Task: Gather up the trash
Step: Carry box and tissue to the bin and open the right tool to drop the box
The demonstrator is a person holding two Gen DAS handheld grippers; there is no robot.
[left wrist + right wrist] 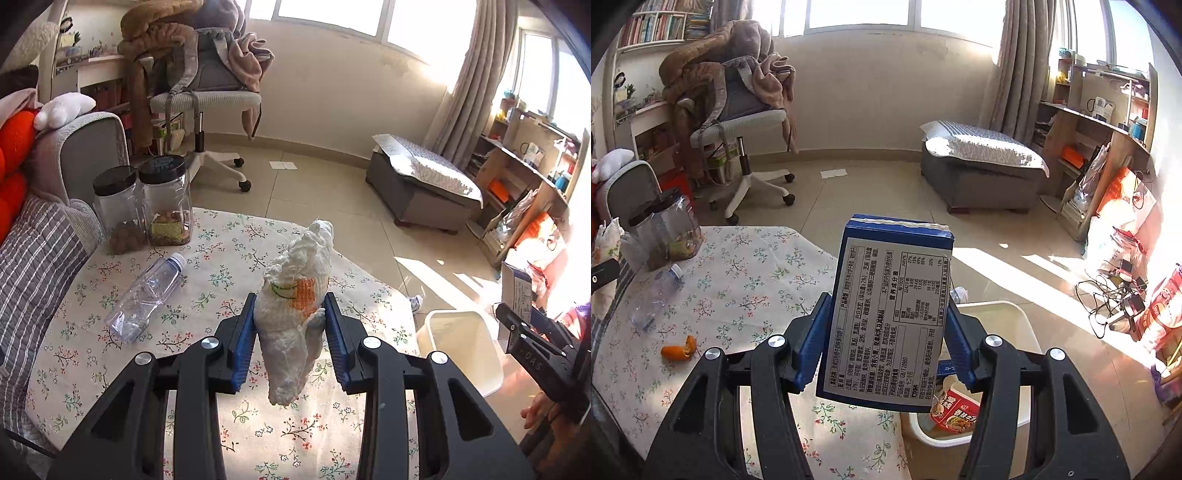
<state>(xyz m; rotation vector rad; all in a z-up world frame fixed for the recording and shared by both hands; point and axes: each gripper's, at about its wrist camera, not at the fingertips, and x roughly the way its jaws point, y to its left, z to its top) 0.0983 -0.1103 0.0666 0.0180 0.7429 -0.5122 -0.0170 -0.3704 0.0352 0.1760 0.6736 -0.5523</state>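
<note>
Left wrist view: the left gripper point(290, 325) is clamped on a crumpled white tissue wad point(295, 314), which bears an orange patch and a green line. Both blue pads point(242, 345) press against the wad's middle; its upper end rises beyond the fingertips and its lower end hangs down between the fingers. The wad is held clear of the floral tablecloth point(207, 258). On the cloth lie an empty plastic bottle point(146, 297) on its side and, farther back, two clear jars point(144, 206) with black lids, standing side by side. A white bin point(461, 345) stands on the floor just beside the table's right edge.

Right wrist view: the right gripper point(884, 336) grips a blue box point(886, 314) with a printed white label facing the camera. The pads hold the box by its two narrow sides at about mid-height; the box stands nearly upright, tilted slightly right, its top well beyond the fingertips. The box is in the air over the table edge and the near rim of the bin point(997, 310). Inside the bin lies a red wrapper point(955, 410). An orange peel point(679, 349) rests on the tablecloth at left, apart from the bottle point(655, 295).
</note>
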